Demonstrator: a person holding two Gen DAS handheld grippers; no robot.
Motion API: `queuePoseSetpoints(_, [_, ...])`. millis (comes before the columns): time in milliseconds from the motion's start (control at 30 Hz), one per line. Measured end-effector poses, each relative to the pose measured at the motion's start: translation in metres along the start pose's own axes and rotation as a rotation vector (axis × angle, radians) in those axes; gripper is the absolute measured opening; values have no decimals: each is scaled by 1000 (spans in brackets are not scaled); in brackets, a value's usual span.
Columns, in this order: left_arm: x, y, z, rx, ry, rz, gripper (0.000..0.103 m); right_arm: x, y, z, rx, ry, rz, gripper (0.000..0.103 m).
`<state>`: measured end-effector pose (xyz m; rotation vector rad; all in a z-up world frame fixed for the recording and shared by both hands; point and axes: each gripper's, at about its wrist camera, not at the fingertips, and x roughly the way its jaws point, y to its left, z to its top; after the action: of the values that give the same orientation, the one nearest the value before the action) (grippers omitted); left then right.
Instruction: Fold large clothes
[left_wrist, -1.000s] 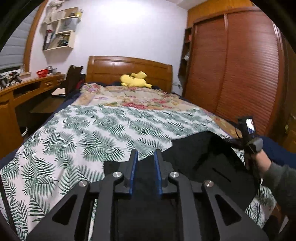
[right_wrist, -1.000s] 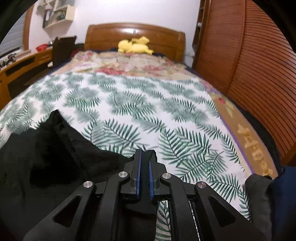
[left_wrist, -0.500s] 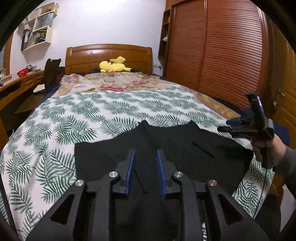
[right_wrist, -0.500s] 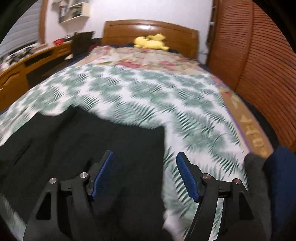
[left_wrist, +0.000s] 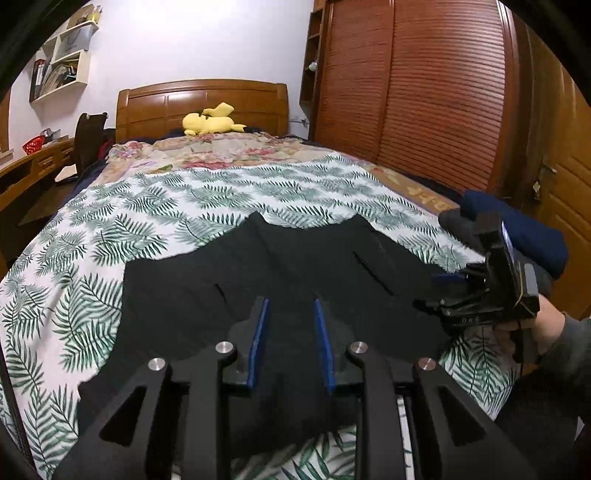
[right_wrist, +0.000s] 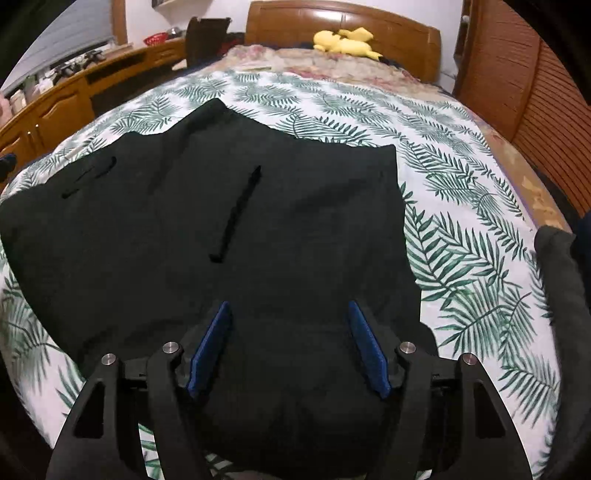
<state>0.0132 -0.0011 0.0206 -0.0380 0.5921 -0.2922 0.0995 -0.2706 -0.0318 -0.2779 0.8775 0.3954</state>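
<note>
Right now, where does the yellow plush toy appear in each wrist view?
Left wrist: yellow plush toy upper centre-left, in front of the wooden headboard.
Right wrist: yellow plush toy top, right of centre.
Shared landmark: the headboard, directly behind the toy in both views.

I am working in a home bedroom. Ahead of my left hand-held gripper (left_wrist: 290, 345) stretches a bed (left_wrist: 147, 206) with a leaf-print cover, ending at a wooden headboard (left_wrist: 201, 99) where a yellow plush toy (left_wrist: 212, 123) lies. To its right stands a louvred wooden wardrobe (left_wrist: 413, 92); to its left, a wooden desk (right_wrist: 62, 107) and wall shelves (left_wrist: 62, 72) with books.
</note>
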Motion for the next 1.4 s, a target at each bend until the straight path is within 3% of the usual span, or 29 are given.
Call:
queuePoseSetpoints(133, [2,-6,-14,10,30,12,24,-20,6,1,-10,-54,-33,66])
queuePoseSetpoints(267, [5,-7,-30,16,71,36,24,-40,17,3,0,-115,35,63])
queuePoseSetpoints(367, [6,-3,-43,2,103,54,24,-34,32,-2,-34,-88,89,63])
queuePoseSetpoints(500, [8,4,-52,-7,127,68,24,-13,41,-10,-73,-20,63,63])
queuePoseSetpoints(733, [16,7,-62,-21,160,68,24,-38,49,-9,-53,-101,104,62])
queuePoseSetpoints(900, [17,5,-61,-13,160,70,24,-23,67,-11,-113,-46,104,62])
queuePoseSetpoints(1100, [14,-4,-56,4,136,43,24,-16,63,-14,-113,-26,118,62])
queuePoseSetpoints(1267, [13,-19,-52,26,118,6,24,-35,51,-15,-81,-70,111,60])
queuePoseSetpoints(1400, [18,-31,-50,51,119,-12,24,-52,26,-19,-42,-117,57,60])
